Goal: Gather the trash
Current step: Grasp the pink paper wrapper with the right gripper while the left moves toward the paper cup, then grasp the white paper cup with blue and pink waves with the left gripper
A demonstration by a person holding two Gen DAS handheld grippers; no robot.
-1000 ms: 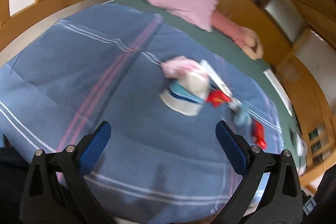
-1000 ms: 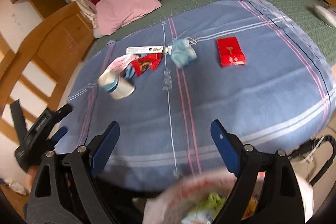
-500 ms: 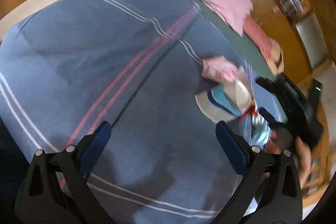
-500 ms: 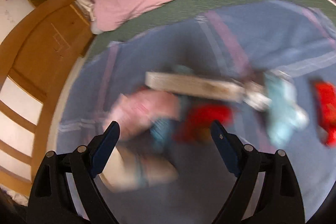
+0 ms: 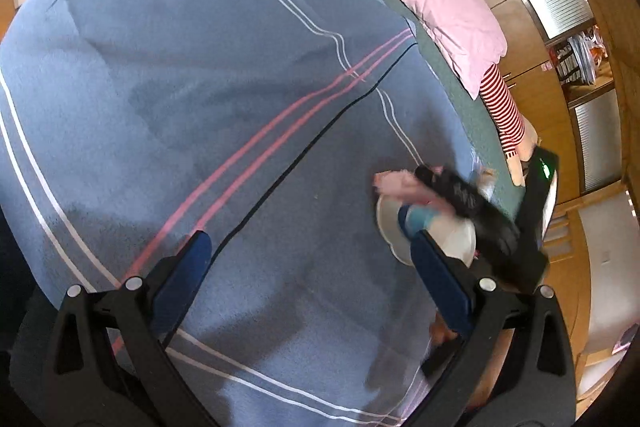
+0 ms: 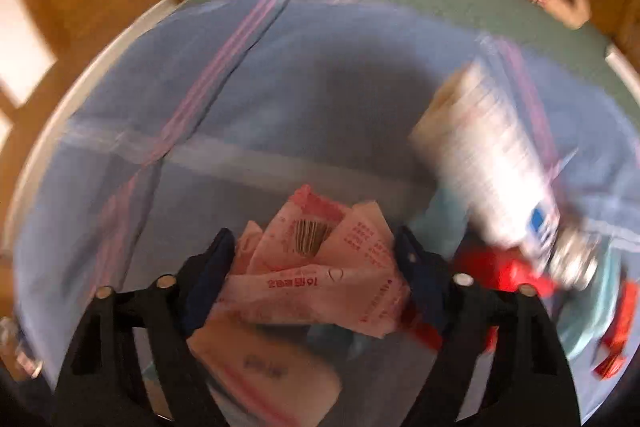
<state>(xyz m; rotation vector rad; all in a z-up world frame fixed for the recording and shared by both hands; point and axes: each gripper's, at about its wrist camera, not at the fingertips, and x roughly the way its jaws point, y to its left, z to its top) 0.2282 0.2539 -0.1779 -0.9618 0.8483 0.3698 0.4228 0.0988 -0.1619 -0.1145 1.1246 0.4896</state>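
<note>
A crumpled pink wrapper lies on the blue blanket between the fingers of my open right gripper; I cannot tell if the pads touch it. A white tube, red wrappers and a pale blue mask lie to its right. In the left wrist view the pink wrapper and a white-and-blue paper cup sit at the right, with the right gripper above them. My left gripper is open and empty over the blanket.
A blue striped blanket covers a green bed. A pink pillow and a striped doll lie at the far side. Wooden bed frame and cupboards surround it.
My right gripper has moved down and forward onto the trash pile, and the pink wrapper now sits between its fingers. My left gripper has swung left, and the trash sits at its right edge.
</note>
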